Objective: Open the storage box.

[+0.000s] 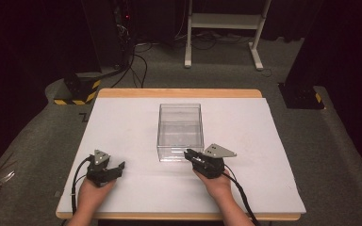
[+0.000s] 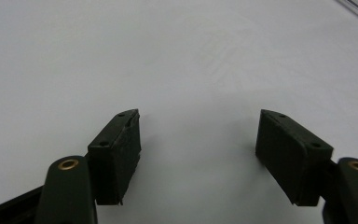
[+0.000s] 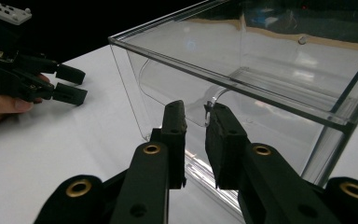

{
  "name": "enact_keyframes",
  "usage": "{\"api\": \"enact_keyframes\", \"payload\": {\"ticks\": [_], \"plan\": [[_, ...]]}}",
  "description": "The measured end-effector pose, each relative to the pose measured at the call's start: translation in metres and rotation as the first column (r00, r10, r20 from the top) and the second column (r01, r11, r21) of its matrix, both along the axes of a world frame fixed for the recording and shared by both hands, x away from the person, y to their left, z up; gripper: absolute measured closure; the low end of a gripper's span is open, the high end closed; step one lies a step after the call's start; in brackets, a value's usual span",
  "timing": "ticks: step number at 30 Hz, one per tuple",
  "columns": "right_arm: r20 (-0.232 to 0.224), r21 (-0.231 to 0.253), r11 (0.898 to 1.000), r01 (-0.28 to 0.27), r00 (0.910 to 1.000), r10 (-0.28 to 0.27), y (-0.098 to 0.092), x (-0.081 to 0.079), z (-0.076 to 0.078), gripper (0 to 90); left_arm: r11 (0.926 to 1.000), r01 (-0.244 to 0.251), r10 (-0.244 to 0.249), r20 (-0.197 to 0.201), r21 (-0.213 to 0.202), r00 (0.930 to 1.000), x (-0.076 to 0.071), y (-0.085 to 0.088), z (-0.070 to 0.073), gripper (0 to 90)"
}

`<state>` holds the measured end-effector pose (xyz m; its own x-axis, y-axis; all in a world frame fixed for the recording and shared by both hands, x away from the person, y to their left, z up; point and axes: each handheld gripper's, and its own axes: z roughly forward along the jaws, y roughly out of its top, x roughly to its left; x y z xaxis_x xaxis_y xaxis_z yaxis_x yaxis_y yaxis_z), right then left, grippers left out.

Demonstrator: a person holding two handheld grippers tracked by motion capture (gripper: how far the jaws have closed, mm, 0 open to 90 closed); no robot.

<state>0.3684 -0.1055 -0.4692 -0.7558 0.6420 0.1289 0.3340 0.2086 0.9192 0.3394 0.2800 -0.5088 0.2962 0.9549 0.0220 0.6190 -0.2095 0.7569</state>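
Observation:
A clear plastic box stands empty in the middle of the white table top. My right gripper is at the box's near wall. In the right gripper view its jaws stand almost together with a narrow gap, and the rim of a clear curved handle on the box wall sits at their tips. I see no pad pressing on it. My left gripper rests on the table to the left of the box, open with nothing between its fingers. It shows as well at the left of the right gripper view.
The table top has a wooden edge at the back. Beyond it on the floor stand a white metal frame, a black-and-yellow base, cables and a dark stand at the right.

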Motion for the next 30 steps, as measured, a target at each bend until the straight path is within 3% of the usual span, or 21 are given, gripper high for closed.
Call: {"api": "enact_keyframes", "payload": {"ticks": [30], "plan": [[-0.01, 0.02, 0.999, -0.042, 0.999, 0.043, -0.011, -0.024, -0.001, 83.7, 1.0, 0.0, 0.0, -0.002, 0.0, 1.0, 0.0, 0.0, 0.0, 30.9]]}}
